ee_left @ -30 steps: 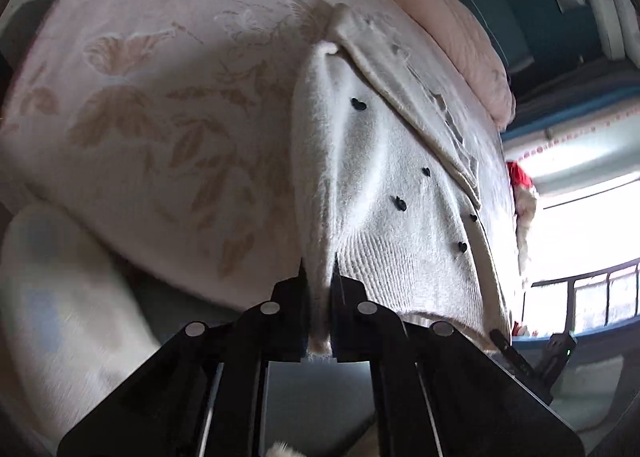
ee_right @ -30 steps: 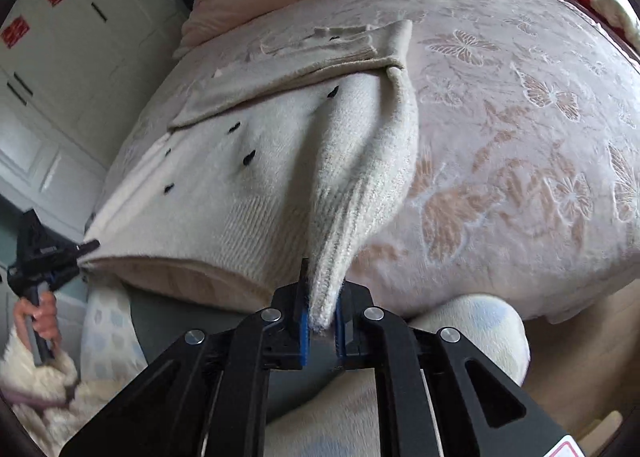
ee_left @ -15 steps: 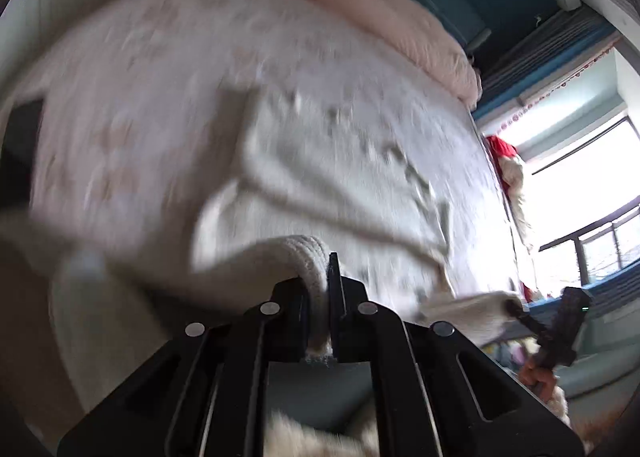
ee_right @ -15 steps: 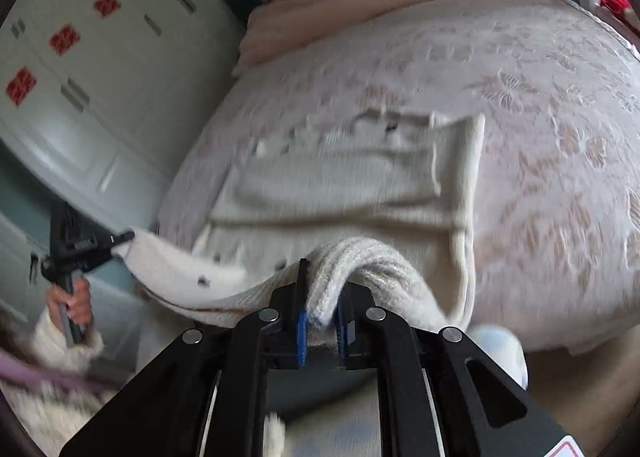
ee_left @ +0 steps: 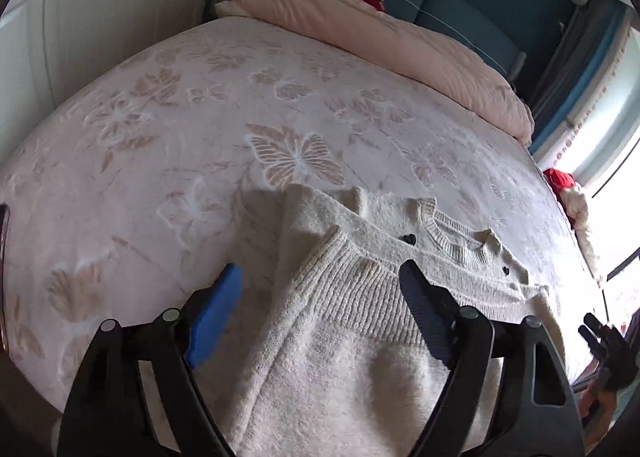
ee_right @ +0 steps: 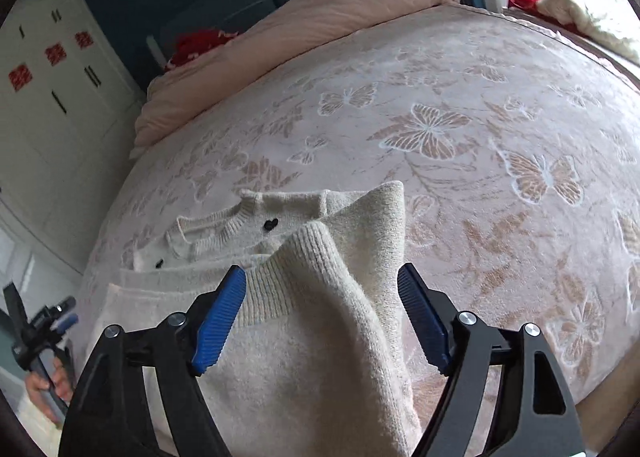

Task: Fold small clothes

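Left claw [ee_left: 320, 289]: jaws spread wide, gripping nothing; I have it poised over the folded hem end of the cardigan [ee_left: 360, 317]. Right claw [ee_right: 322, 289]: likewise spread wide and empty, poised over the same garment's other side.

Item: one small knit cardigan, cream-white, on the bedspread [ee_left: 180, 145] near the foot edge of the bed.

Handling, as I judge it: light, soft, limp, no stiffness of its own; it will sag and drape from any single pinch. The fuzzy knit should grip well against the ribbed blue pads [ee_right: 218, 321], with little slip. Not fragile, though the loose knit could stretch or snag if I drag it. Best hold: the thick ribbed hem band [ee_right: 296, 277] or a doubled fold edge, one claw at each corner, so the layers lift together.

Appearance: hem half laid over toward the neckline, leaving a rumpled double layer. Ribbed round collar [ee_left: 456, 237] at the end farthest from the claws. Small black buttons [ee_right: 271, 223], apparently heart-shaped, just below the collar. Top layer lies uneven, with one raised corner on the right-claw side.

Beyond the cardigan: butterfly-patterned pale bedspread, then a pink duvet [ee_left: 380, 41] bunched at the headboard end.
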Motion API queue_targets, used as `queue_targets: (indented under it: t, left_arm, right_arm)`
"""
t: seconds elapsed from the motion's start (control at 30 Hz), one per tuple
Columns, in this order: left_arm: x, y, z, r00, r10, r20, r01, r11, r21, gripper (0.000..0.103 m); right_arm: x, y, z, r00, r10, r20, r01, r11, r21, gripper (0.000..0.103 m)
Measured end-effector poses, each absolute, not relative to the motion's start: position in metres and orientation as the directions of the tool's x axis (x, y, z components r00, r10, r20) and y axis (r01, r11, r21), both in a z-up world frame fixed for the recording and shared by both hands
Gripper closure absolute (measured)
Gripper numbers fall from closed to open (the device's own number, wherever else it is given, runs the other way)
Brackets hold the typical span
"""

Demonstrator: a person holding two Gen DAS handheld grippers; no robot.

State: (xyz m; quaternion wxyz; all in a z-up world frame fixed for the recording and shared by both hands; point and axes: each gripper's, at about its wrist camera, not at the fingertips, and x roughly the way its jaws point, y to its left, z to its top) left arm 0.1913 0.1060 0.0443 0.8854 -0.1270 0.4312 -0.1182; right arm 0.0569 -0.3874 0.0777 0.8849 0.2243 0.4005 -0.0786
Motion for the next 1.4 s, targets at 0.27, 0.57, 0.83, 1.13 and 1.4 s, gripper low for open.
queue_targets:
  t: [0.27, 0.57, 0.83, 1.13, 1.4]
  left_arm:
    - [0.228, 0.086, -0.005, 0.438, -0.352, -0.827, 0.062, 0.930, -0.363, 0.064]
    - [0.201, 0.090, 0.085, 0.541, -0.416, -0.731, 0.178, 0.906, -0.384, 0.096]
    - [0.289, 0.060, 0.085, 0.547, -0.321, -0.773, 0.115, 0.944, -0.311, 0.093]
    - [0.275, 0.062, 0.034, 0.541, -0.213, -0.813, 0.045, 0.973, -0.226, 0.082]
    - [0.241, -0.018, 0.024, 0.497, -0.285, -0.820, 0.219, 0.955, -0.199, 0.061]
  right_arm:
    - [0.111, -0.380, 0.027, 0.532, 0.043, -0.846, 0.309, 0.920, 0.241, 0.077]
    - [0.073, -0.369, 0.119, 0.707, 0.060, -0.705, 0.237, 0.919, 0.315, 0.095]
    - [0.148, -0.423, 0.101, 0.689, 0.037, -0.724, 0.320, 0.881, 0.350, 0.091]
    - [0.125, -0.411, 0.088, 0.700, -0.034, -0.713, 0.377, 0.866, 0.329, 0.084]
    - [0.174, -0.319, 0.015, 0.502, 0.091, -0.860, 0.237, 0.942, 0.238, 0.089]
